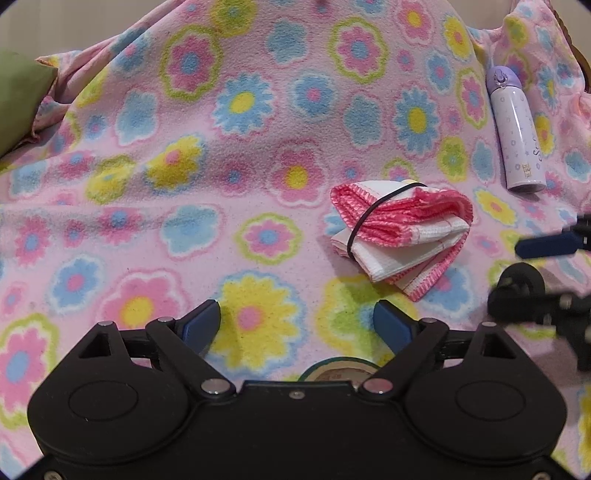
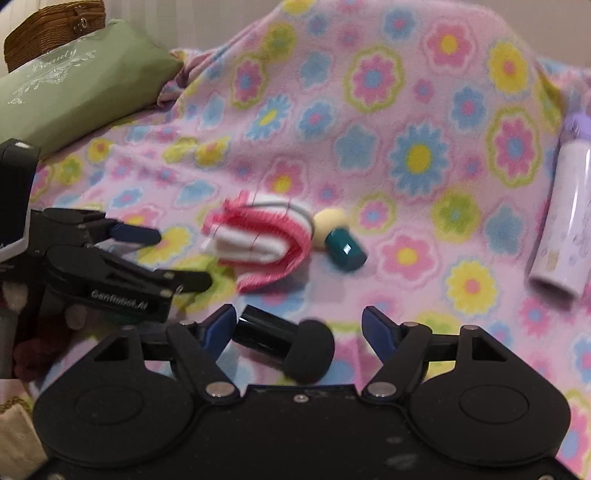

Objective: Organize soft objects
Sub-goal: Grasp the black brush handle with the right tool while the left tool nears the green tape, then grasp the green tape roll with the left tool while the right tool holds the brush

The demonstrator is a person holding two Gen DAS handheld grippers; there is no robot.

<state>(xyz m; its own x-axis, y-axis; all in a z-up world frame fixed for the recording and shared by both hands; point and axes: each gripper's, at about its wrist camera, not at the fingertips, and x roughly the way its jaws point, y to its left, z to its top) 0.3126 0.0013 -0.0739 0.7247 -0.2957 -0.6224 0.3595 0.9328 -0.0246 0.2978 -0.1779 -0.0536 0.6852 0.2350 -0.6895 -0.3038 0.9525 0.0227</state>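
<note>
A folded pink-and-white cloth [image 1: 400,230] bound by a black elastic band lies on the flowered blanket [image 1: 221,147]; it also shows in the right wrist view [image 2: 258,242]. My left gripper [image 1: 297,325] is open and empty, just short of the cloth and to its left. My right gripper [image 2: 299,334] is open, with a black makeup sponge on a black handle [image 2: 288,343] lying between its fingers, not clamped. A cream sponge with a teal handle [image 2: 338,238] lies right of the cloth.
A lilac bottle [image 1: 515,129] lies at the right, also in the right wrist view [image 2: 565,218]. A green pillow [image 2: 70,88] and a wicker basket [image 2: 51,33] are at the back left. A tape roll [image 1: 338,369] sits under my left gripper.
</note>
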